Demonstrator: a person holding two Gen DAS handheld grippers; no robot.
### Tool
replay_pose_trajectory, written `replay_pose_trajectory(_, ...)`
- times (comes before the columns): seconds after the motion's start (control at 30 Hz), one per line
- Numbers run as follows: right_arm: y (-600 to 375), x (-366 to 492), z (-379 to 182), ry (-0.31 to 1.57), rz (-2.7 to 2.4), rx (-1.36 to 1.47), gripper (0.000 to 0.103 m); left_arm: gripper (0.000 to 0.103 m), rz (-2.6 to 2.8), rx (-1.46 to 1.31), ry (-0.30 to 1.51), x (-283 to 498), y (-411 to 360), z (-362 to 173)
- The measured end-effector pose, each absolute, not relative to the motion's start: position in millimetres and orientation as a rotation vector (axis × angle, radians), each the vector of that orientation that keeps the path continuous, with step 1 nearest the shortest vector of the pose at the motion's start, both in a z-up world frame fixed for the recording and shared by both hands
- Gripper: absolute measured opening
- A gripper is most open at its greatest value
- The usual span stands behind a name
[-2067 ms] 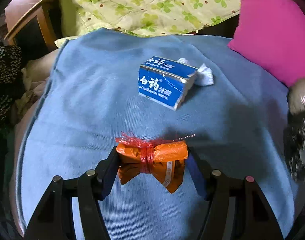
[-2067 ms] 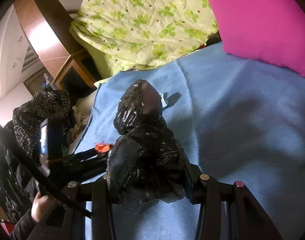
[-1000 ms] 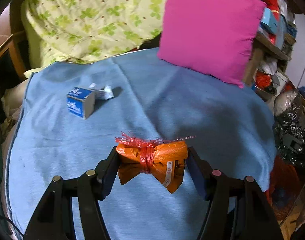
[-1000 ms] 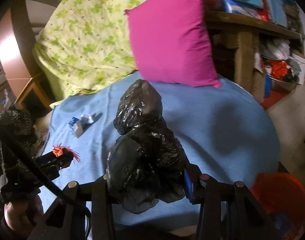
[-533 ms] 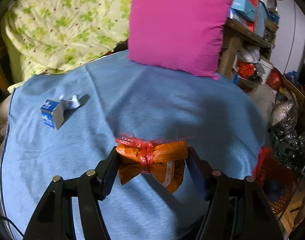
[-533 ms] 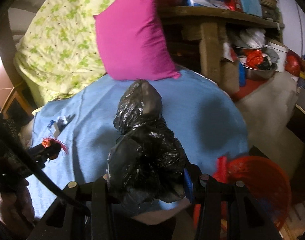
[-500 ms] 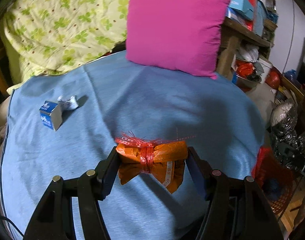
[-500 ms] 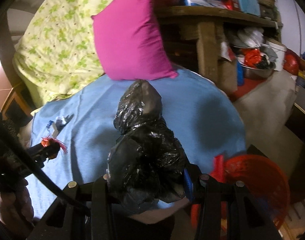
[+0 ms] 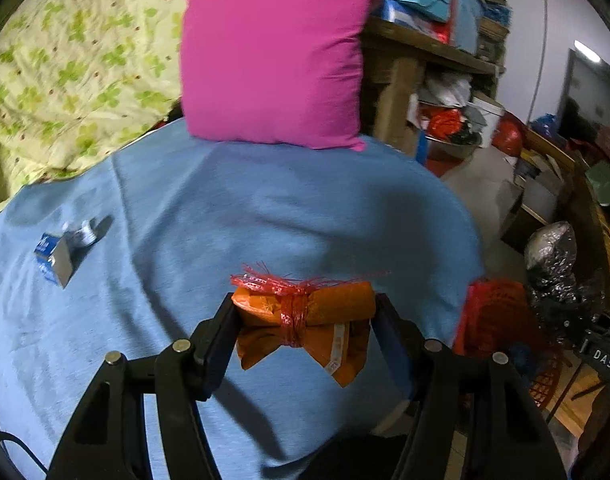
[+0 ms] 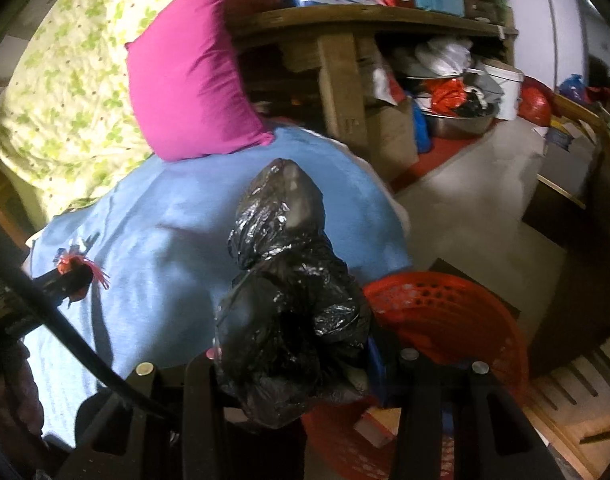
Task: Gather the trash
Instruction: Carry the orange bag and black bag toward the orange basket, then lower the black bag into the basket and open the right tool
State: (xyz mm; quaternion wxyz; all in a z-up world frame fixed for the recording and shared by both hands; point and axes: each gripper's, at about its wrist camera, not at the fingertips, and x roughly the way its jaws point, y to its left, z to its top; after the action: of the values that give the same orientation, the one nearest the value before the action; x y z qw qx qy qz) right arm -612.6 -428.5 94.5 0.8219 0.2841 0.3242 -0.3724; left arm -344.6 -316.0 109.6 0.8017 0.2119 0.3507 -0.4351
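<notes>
The left hand-held gripper (image 9: 305,320) pinches a crinkled orange wrapper bundle (image 9: 305,320), cinched at its waist with frayed red plastic string into a bow shape, above the blue woven blanket (image 9: 265,216). The right hand-held gripper (image 10: 293,364) is clamped on a glossy, crumpled black plastic bag (image 10: 289,308), knotted into two lumps, just beside the perforated red plastic basket (image 10: 445,312) at the blanket's edge. On the blanket, well apart from the basket, lies a blue toothpaste box (image 9: 53,258) touching a small white wrapper (image 9: 83,234). A smooth magenta cushion (image 9: 273,52) stands at the blanket's far end.
</notes>
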Motion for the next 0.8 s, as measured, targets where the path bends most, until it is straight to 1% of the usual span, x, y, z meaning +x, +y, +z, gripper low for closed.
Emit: replay_pose_trajectory(0.8, -449.5, -677.7, 64.1, 0.710, -0.933, 0.698, 0.047, 0.067, -1.054, 0.543, 0.726, -407.2, -362.0, 105.4)
